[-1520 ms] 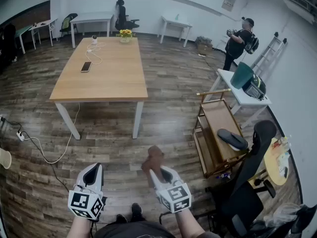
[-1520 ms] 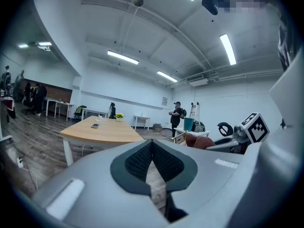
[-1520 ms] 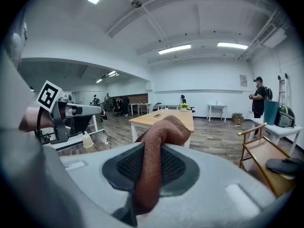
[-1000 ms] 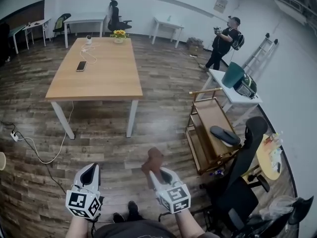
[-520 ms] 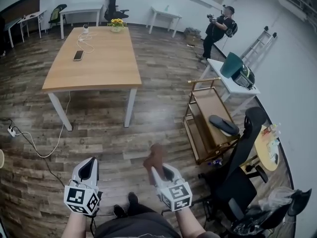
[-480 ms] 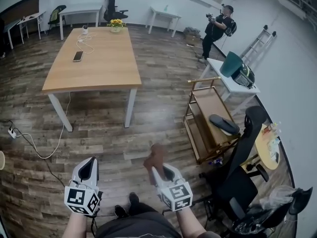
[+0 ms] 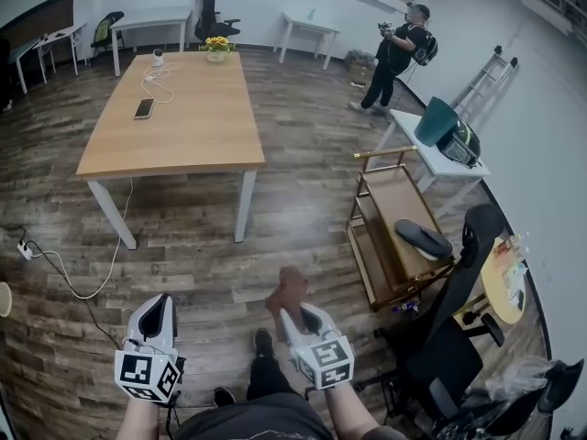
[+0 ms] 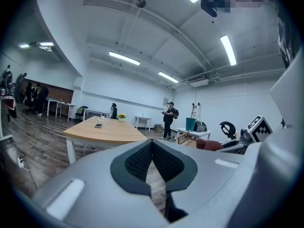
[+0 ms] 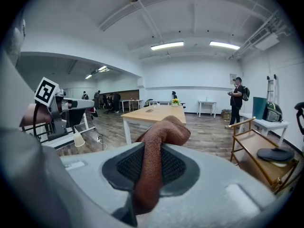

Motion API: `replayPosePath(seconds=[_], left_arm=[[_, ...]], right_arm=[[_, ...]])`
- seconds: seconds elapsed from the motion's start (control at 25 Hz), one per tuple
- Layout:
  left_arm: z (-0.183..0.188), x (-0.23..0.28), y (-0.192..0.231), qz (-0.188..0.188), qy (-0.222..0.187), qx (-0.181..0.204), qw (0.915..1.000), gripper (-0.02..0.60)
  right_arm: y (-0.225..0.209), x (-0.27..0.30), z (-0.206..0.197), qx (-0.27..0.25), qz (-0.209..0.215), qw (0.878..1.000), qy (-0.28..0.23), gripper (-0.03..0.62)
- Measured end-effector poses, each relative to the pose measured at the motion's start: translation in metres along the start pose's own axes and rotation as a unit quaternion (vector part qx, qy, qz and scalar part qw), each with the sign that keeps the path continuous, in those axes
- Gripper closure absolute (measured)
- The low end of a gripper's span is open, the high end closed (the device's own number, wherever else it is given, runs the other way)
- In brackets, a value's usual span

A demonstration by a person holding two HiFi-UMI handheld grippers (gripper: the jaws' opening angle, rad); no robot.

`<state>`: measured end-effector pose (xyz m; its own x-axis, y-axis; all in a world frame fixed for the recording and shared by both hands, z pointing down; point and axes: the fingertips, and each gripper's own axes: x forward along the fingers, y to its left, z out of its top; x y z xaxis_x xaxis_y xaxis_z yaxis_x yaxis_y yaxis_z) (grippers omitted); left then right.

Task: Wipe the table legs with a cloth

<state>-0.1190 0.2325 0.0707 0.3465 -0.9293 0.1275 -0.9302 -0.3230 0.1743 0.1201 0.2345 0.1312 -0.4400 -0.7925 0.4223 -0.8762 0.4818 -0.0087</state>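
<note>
A wooden-topped table (image 7: pixel 174 122) stands ahead on white legs; its near right leg (image 7: pixel 244 206) and near left leg (image 7: pixel 113 213) face me. My right gripper (image 7: pixel 293 313) is shut on a folded brown cloth (image 7: pixel 288 291), which sticks up past the jaws (image 9: pixel 159 141). It hangs well short of the table. My left gripper (image 7: pixel 158 312) is held low at the left, jaws closed together on nothing (image 8: pixel 152 155). The table (image 9: pixel 153 113) shows beyond the cloth in the right gripper view, and at the left (image 8: pixel 102 132) in the left gripper view.
A phone (image 7: pixel 143 108), a cable and a flower pot (image 7: pixel 217 48) lie on the tabletop. A power strip with a cord (image 7: pixel 55 259) trails on the wood floor at the left. A gold cart (image 7: pixel 396 236) and black office chair (image 7: pixel 454 337) stand right. A person (image 7: pixel 393 49) stands far back.
The view has crept toward the table and swung slightly. Both grippers keep their pose, the cloth still clamped in the right one. The far person has shifted a little.
</note>
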Motion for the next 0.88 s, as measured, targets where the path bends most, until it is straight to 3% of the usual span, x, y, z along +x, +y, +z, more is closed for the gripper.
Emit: replayPosePath(seconds=[0.6,0.88], left_arm=[[0.014,0.169,-0.022,0.020,0.013,0.006,0.9997,0.561],[0.013,0.210,-0.026,0.045,0.016,0.002,0.9989,0.561]], right_arm=[[-0.133,0.128,0.065,-0.006,0.058,0.998,-0.020,0.528],[-0.169,0.165,0.069,-0.013,0.076,0.997,-0.005,0.528]])
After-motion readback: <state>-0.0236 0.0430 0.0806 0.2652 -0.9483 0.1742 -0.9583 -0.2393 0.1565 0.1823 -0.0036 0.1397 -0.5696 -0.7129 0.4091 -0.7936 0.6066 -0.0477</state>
